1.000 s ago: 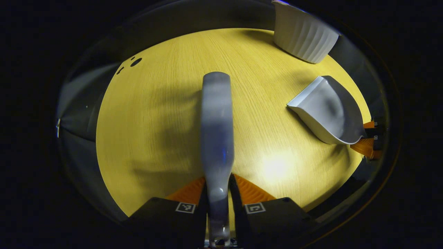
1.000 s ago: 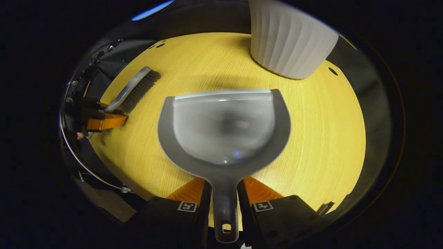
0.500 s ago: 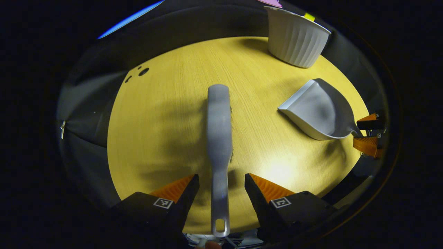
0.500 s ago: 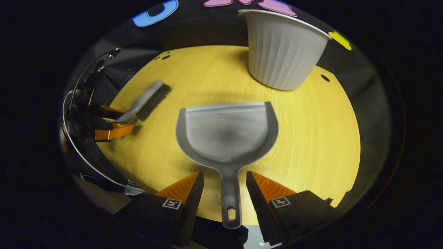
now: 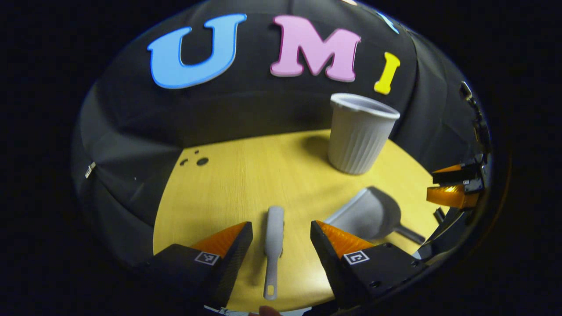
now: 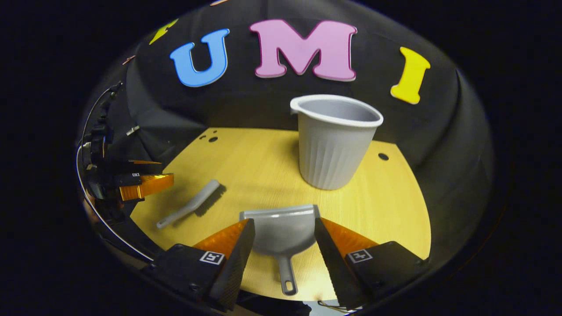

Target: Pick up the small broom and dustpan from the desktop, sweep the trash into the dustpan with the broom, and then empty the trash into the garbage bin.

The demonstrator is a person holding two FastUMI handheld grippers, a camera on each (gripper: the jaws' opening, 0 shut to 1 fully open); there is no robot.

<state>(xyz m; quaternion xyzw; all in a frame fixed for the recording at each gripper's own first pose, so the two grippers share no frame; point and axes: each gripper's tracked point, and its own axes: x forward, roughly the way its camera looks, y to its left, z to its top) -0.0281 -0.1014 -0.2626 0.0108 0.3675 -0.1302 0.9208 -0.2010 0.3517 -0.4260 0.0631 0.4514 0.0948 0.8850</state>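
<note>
The small grey broom [image 5: 273, 245] lies flat on the yellow wooden desktop [image 5: 246, 184], its handle toward me, below and between the fingers of my left gripper [image 5: 281, 245], which is open and raised above it. The grey dustpan [image 6: 281, 235] rests on the desktop with its handle toward me, under my open right gripper [image 6: 283, 245]. A ribbed grey garbage bin [image 6: 331, 145] stands upright behind the dustpan. The left gripper view has the dustpan [image 5: 371, 215] at right and the bin [image 5: 358, 131] behind it. The broom [image 6: 191, 204] lies left in the right gripper view.
The other gripper [image 5: 452, 188] hangs at the right edge of the left gripper view, and its counterpart [image 6: 140, 184] at the left edge of the right gripper view. Small dark holes [image 5: 202, 161] mark the desktop's far left. Black cloth walls surround the round table.
Both grippers let go a second ago and have since lifted and pulled back. The broom and dustpan stay on the desktop and look smaller now.
</note>
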